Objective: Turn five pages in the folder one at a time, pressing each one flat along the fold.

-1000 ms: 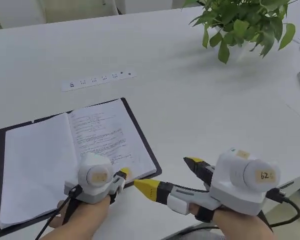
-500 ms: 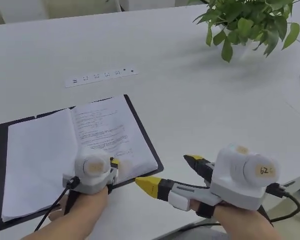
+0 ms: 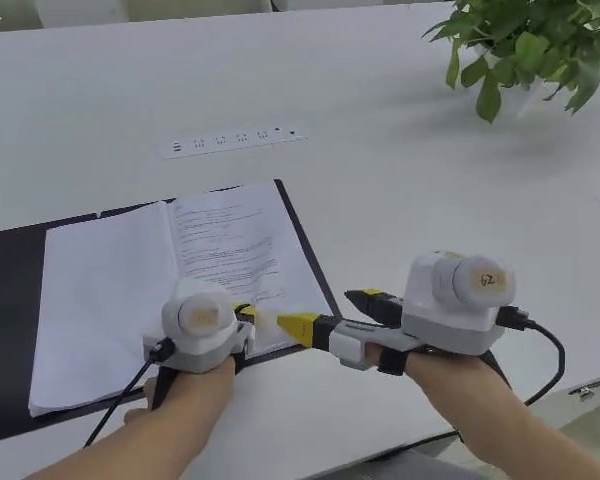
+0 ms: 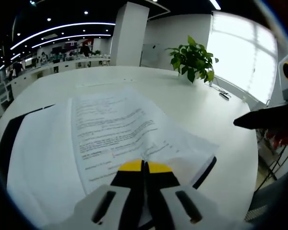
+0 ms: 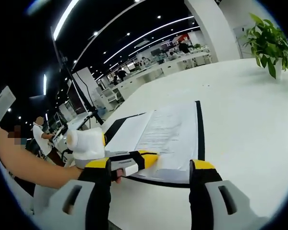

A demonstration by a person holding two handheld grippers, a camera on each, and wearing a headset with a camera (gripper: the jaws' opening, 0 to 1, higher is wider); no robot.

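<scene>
The folder (image 3: 8,300) lay open near the front-left edge of the bench (image 3: 400,160); the left gripper (image 3: 248,318), jaws closed together, sat at the near right corner of the printed page (image 3: 230,250), though whether it pinched paper I could not tell; the right gripper (image 3: 330,310) hung wide apart just beside the folder; this page was not yet turned, and the count of pages done was unclear.

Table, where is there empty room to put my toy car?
The big bare patch of table lies right of the folder, between the power strip and the plant. More bare room lies behind the strip. It is crowded near the folder's front corner, where the left hand-held gripper and right hand-held gripper meet.
</scene>
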